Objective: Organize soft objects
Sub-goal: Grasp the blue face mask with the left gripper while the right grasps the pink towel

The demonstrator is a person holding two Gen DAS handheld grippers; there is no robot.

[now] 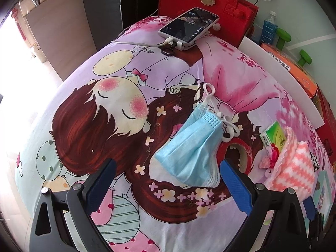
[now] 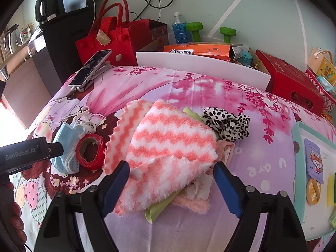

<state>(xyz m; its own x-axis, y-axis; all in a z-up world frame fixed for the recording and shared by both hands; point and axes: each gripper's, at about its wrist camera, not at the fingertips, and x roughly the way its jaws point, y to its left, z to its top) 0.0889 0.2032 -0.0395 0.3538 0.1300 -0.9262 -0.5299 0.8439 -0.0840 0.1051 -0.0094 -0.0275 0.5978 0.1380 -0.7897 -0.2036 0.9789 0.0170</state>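
Clearly you've barely begun: both grippers (image 1: 168, 180) (image 2: 171, 180) gape empty, masks (image 1: 192, 147) at twelve o'clock, towels (image 2: 168, 147) unsorted.

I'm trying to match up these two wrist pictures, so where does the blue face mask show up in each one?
Left wrist view: the blue face mask lies right of centre, just ahead of the open left gripper.
Right wrist view: the mask is at the left edge, partly behind the red tape roll.
Shared landmark: the phone propped on its stand beyond the mask.
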